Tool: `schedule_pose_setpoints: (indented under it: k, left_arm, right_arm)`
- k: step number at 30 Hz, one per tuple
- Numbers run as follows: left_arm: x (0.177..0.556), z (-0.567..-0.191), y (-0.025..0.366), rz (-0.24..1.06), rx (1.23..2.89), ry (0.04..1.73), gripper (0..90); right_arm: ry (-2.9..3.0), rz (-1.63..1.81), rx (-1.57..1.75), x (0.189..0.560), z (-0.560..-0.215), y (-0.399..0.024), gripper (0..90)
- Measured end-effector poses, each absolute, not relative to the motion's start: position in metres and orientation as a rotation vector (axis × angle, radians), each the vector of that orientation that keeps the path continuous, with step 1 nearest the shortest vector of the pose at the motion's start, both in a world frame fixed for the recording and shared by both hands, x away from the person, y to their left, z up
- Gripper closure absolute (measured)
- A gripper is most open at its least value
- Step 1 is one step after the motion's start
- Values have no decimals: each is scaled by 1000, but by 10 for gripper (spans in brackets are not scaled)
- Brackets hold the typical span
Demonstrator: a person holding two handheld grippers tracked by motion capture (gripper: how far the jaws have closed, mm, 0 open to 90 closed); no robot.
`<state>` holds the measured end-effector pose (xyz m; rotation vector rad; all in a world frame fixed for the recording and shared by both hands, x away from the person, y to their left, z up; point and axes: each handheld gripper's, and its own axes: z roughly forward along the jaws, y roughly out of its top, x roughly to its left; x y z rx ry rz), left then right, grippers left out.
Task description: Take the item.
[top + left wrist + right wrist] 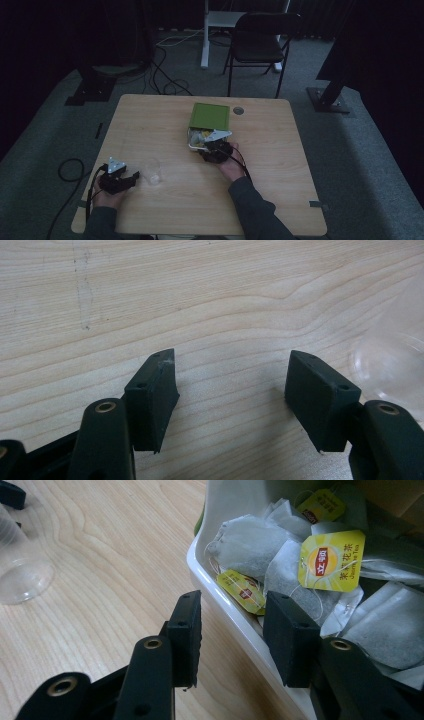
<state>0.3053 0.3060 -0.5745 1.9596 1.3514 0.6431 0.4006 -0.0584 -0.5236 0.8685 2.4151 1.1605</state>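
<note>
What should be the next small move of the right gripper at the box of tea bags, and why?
Probably ease the right gripper further into the box and close on a tea bag. Its jaws are apart and straddle the white rim, with only a yellow tag near them, so nothing is gripped yet. The cup waits by the left gripper.

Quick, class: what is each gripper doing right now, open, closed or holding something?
Left gripper: open, empty, over the table.
Right gripper: open, straddling the rim of the box, holding nothing.
</note>
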Motion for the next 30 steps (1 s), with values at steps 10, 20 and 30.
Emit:
schedule_pose_setpoints:
  k: [10,20,30]
  left_arm:
    - [305,-574,306,643,1960,1352,385]
    - [305,-574,306,643,1960,1351,385]
    - [305,-574,306,643,1960,1352,385]
  right_arm:
    - [2431,1183,836,388,-525,-60,586]
    - [2449,1202,808,374,-526,-61,588]
    - [2465,1216,785,369,-525,-60,588]
